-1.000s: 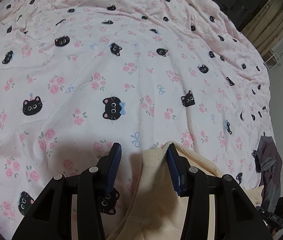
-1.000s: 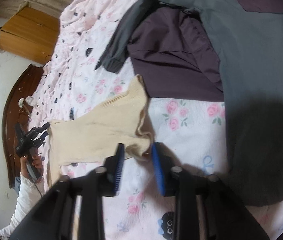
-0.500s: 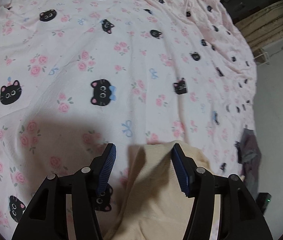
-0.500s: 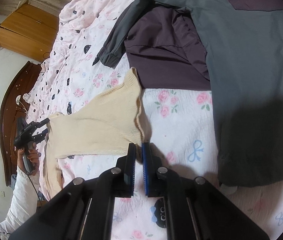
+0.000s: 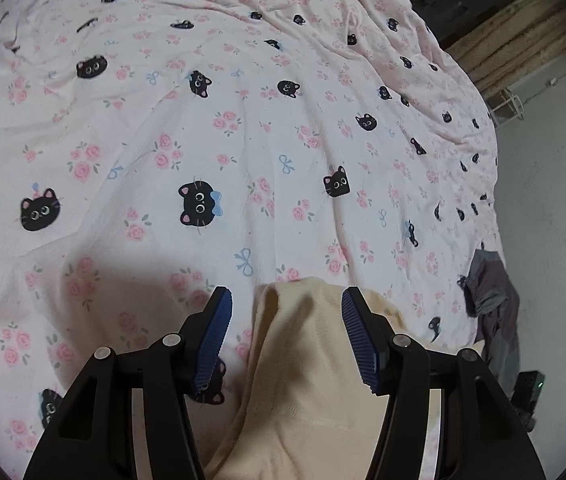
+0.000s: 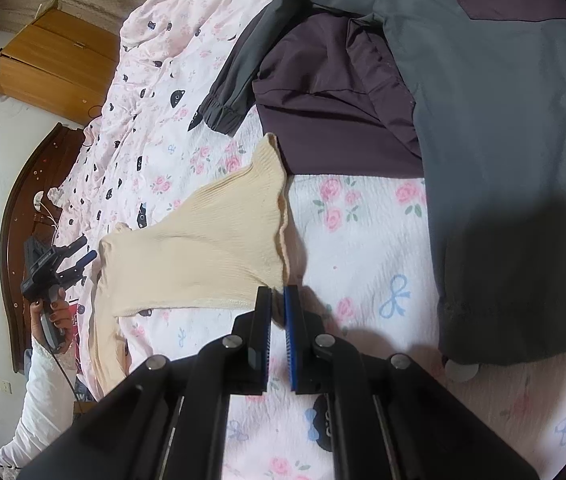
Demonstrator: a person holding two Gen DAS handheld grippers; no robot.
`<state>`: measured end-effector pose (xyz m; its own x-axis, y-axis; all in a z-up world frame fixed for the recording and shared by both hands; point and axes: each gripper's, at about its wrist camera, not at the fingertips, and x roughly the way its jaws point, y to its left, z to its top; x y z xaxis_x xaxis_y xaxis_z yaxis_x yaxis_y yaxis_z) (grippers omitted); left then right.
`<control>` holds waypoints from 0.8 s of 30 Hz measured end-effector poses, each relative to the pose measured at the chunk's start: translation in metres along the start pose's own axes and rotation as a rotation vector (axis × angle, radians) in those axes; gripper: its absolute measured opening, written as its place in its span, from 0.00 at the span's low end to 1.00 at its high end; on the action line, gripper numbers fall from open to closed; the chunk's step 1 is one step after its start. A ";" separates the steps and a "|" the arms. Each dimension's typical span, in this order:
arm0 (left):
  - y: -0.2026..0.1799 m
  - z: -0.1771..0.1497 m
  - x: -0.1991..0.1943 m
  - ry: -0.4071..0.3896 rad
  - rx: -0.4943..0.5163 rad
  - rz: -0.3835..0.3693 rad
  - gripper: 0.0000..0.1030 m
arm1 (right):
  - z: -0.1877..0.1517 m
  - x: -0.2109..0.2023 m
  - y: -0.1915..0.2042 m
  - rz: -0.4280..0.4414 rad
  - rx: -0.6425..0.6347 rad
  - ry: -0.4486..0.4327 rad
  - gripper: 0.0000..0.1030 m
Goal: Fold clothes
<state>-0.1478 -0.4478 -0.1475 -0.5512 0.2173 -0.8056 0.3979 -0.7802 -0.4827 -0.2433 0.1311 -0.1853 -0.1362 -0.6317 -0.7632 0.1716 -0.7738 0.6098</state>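
Observation:
A cream ribbed sweater (image 6: pixel 203 240) lies spread on the bed between my two grippers. My right gripper (image 6: pixel 277 290) is shut on the corner of its hem, the blue pads nearly together with cloth pinched at their tips. In the left wrist view the sweater's other end (image 5: pixel 299 380) lies under my left gripper (image 5: pixel 287 294), whose jaws stand open on either side of the cloth without pressing it. The right wrist view shows the left gripper (image 6: pixel 87 249) at the sweater's far end, held by a person's hand (image 6: pixel 53 316).
A grey and purple jacket (image 6: pixel 463 120) lies crumpled just beyond the sweater, also seen at the bed's edge as the jacket (image 5: pixel 491 300). The pink cat-print cover (image 5: pixel 243 140) stretches ahead of the left gripper. A wooden cabinet (image 6: pixel 55 76) and dark headboard (image 6: pixel 15 216) stand past the bed.
The right gripper's jaws came together on the sweater's hem corner. The left gripper's jaws spread wider over the cream cloth, and its view shifted a little.

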 end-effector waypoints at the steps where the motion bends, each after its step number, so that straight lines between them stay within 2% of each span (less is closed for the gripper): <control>1: -0.002 -0.002 -0.002 -0.004 0.018 0.009 0.51 | 0.000 0.000 0.000 0.001 -0.001 0.000 0.07; 16: -0.004 -0.037 -0.042 -0.046 0.093 0.023 0.51 | -0.015 -0.011 0.005 -0.010 -0.020 0.009 0.07; 24: -0.020 -0.052 -0.051 -0.045 0.143 0.020 0.51 | -0.018 -0.007 0.007 -0.092 -0.043 0.042 0.07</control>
<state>-0.0893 -0.4133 -0.1145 -0.5780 0.1764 -0.7967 0.3023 -0.8606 -0.4099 -0.2235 0.1312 -0.1797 -0.1129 -0.5548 -0.8243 0.2025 -0.8250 0.5276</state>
